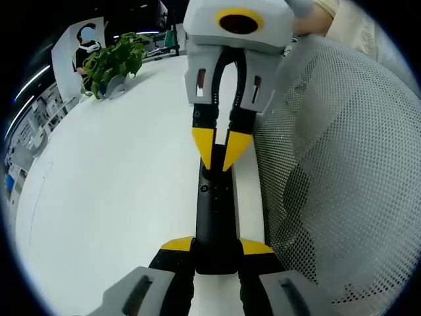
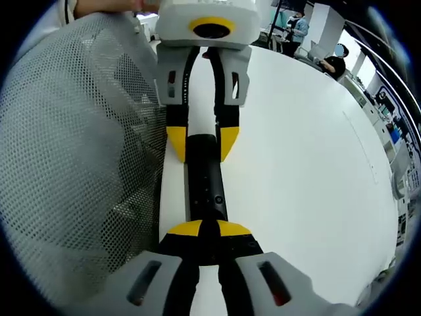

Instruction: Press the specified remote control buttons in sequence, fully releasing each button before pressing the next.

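A long black remote [image 1: 216, 210] lies lengthwise on the white table [image 1: 118, 184], close to its edge. My left gripper [image 1: 217, 247] is shut on the remote's near end, one yellow tip on each side. From the top of the left gripper view comes my right gripper [image 1: 222, 151], its yellow tips together and pointing down onto the remote's far part. In the right gripper view the right gripper [image 2: 210, 228] is shut, tips meeting over the remote [image 2: 205, 181]. Beyond them the left gripper [image 2: 202, 141] clamps the remote's other end.
A grey mesh chair back [image 1: 342, 164] [image 2: 79, 164] stands right against the table edge beside the remote. A potted green plant [image 1: 112, 62] sits at the table's far side. Seated people [image 2: 332, 66] are across the table [image 2: 296, 151], which stretches wide and bare.
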`<action>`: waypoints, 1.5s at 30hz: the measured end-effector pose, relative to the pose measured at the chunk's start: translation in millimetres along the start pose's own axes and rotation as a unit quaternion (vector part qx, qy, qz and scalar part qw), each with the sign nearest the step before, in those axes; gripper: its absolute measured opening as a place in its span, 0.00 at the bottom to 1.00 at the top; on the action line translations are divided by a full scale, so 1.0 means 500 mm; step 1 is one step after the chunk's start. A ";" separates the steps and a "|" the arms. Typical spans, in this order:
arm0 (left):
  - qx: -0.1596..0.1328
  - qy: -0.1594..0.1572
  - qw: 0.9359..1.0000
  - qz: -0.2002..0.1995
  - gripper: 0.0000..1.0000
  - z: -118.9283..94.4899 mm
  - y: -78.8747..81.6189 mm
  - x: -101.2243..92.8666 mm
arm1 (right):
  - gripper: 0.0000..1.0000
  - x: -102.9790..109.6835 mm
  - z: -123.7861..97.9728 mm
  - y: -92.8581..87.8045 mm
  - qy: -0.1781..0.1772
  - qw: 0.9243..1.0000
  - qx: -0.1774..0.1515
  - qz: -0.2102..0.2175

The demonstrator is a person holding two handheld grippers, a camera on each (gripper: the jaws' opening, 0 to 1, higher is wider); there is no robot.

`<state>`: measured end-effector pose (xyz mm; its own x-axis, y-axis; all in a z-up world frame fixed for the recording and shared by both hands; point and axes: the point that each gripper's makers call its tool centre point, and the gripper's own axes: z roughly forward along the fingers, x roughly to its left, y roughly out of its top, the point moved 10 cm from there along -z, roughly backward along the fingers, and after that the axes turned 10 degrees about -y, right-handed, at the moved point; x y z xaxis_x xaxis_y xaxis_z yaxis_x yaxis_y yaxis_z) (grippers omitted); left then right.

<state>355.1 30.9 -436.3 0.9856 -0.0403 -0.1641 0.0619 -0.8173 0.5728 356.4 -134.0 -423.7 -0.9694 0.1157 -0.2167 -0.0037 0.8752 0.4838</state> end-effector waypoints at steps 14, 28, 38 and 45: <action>-0.004 -0.001 1.000 -0.005 0.24 0.000 -0.001 0.002 | 0.06 -0.018 0.010 0.011 0.031 0.999 0.029 0.006; -0.003 -0.003 1.000 -0.001 0.25 0.001 0.000 0.003 | 0.05 -0.029 0.018 0.021 0.071 0.995 0.066 0.033; -0.001 -0.006 1.000 0.007 0.24 0.000 -0.002 0.003 | 0.05 -0.011 0.004 0.012 0.032 0.999 0.031 0.016; 0.002 -0.006 1.000 0.008 0.24 0.000 -0.001 0.002 | 0.06 -0.006 0.004 0.004 0.009 1.000 0.002 0.015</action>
<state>356.2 31.3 -436.6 0.9846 -0.0596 -0.1644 0.0458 -0.8194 0.5714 359.6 -131.9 -423.9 -0.9734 0.1325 -0.1871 0.0256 0.8738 0.4856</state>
